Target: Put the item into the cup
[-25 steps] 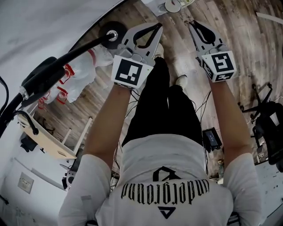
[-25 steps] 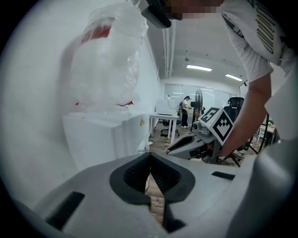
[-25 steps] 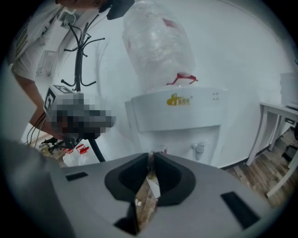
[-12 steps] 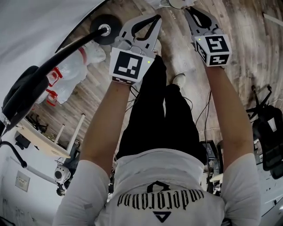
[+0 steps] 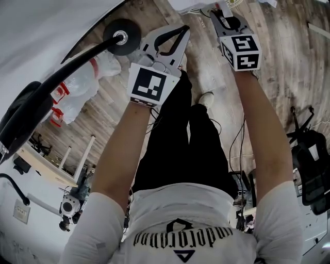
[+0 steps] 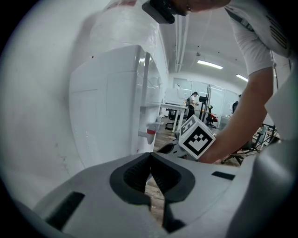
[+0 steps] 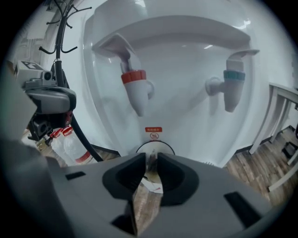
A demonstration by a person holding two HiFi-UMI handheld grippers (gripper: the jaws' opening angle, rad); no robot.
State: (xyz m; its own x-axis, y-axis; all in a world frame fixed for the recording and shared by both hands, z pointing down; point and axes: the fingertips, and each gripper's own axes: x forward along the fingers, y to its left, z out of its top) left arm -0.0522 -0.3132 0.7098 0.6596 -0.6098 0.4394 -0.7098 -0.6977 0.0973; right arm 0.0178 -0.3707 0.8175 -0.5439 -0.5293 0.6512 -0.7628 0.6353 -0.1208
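Observation:
My right gripper (image 7: pixel 151 157) points at the front of a white water dispenser (image 7: pixel 186 116). Its jaws are opening, and a small thin brownish item (image 7: pixel 151 163) stands in the narrow gap between the tips. Just past the tips is a round dark-rimmed white shape (image 7: pixel 164 148) that looks like the cup, under the red tap. In the head view the right gripper (image 5: pixel 213 9) reaches to the top edge. My left gripper (image 5: pixel 184 29) is held level beside it, further left, shut with nothing in it (image 6: pixel 150 154).
The dispenser has a red tap (image 7: pixel 135 88) and a blue tap (image 7: pixel 231 86). Plastic water bottles (image 5: pixel 77 87) lie on the wooden floor to the left. A black stand with a round base (image 5: pixel 121 36) rises beside them. A white table leg (image 7: pixel 274 121) stands to the right.
Both grippers have moved forward toward the dispenser, the right one further. The right gripper's tips now reach the top edge of the head view.

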